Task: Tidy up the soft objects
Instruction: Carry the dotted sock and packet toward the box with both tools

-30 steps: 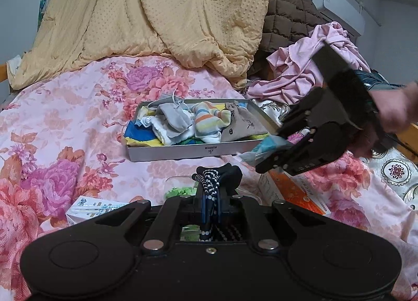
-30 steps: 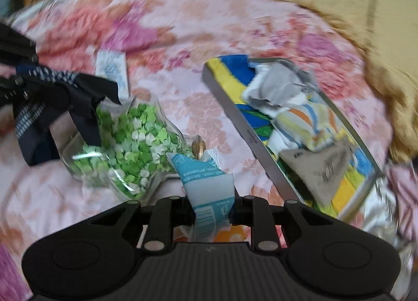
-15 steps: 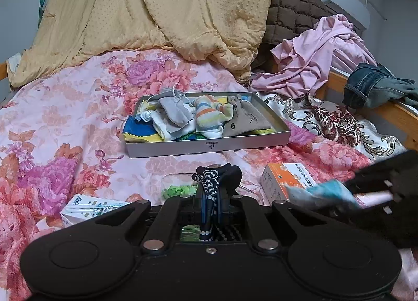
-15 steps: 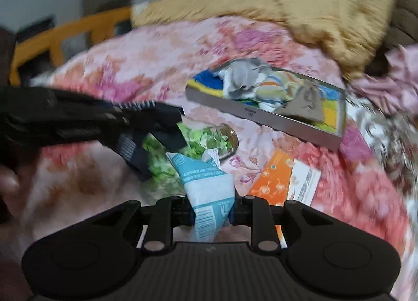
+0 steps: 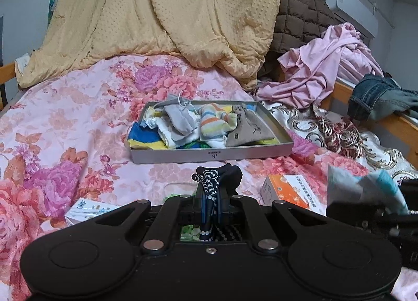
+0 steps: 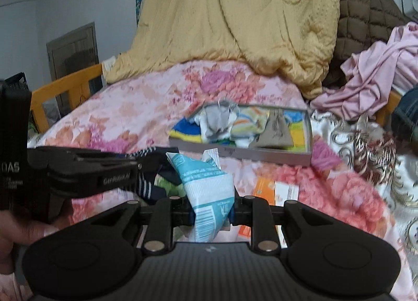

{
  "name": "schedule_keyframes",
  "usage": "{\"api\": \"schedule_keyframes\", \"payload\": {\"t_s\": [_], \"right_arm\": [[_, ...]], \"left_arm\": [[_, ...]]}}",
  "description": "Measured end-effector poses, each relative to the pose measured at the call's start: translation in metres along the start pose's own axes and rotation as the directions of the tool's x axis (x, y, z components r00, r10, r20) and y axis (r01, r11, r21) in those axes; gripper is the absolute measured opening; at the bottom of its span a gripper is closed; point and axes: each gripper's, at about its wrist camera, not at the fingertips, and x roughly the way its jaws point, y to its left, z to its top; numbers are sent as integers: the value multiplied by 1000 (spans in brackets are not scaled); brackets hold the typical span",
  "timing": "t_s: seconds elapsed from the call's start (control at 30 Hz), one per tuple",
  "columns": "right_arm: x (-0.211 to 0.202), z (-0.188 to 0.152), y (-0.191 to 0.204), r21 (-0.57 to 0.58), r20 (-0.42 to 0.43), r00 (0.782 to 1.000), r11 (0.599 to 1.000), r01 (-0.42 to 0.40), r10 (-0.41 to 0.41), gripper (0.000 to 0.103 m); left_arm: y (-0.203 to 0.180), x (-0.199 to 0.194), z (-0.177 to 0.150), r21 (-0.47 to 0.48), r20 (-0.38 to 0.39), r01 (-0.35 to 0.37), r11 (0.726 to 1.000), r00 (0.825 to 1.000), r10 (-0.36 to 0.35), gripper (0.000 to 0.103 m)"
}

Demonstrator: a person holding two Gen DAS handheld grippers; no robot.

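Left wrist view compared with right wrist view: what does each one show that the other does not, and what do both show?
Only the left wrist view shows the white box on the bedspread and the air conditioner on the wall. Only the right wrist view shows the door and the hand holding the left gripper. Both show the tray of folded cloths, the yellow blanket, the orange box, the dark sock and the blue packet.

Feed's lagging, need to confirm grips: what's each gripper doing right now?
Left gripper: shut on the dark dotted sock.
Right gripper: shut on the blue-and-white packet.
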Motion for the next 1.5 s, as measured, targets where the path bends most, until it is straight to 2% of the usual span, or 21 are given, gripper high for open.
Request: {"api": "schedule_keyframes", "payload": {"t_s": [0.37,0.77,1.03,1.23,1.5], "right_arm": [[2,26,1,-15,62,998,1000,8,-8,24],[41,75,-25,-30,141,989,998,48,-43,24],[105,117,-52,-24,148,987,997,72,-67,24],[163,138,-67,-59,138,984,991,117,-108,24],[232,163,-95,-47,111,981,985,166,-160,24]], "left_arm": [[2,-8,22,1,49,1,1000,999,-1,8],[15,31,76,-4,125,11,1000,992,-10,8],[24,89,115,-48,151,47,998,988,-39,8],[28,149,135,-40,127,49,998,991,-43,8],[42,218,164,-52,106,39,998,994,-33,8]]}}
